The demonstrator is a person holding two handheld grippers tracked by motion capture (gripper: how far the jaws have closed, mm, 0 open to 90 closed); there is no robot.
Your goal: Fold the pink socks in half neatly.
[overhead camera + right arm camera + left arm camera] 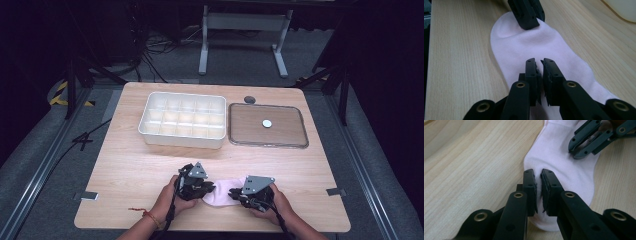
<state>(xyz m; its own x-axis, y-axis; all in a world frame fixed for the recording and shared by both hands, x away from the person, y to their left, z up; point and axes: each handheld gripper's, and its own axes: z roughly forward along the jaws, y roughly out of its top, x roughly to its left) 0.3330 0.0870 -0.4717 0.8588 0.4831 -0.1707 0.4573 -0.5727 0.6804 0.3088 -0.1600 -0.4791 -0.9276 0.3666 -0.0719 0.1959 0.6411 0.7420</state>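
Near the front edge of the table you are pinching the pink sock with both tongs, left gripper and right gripper each nipping a fold; light, limp and stretchy, it is best taken at opposite ends
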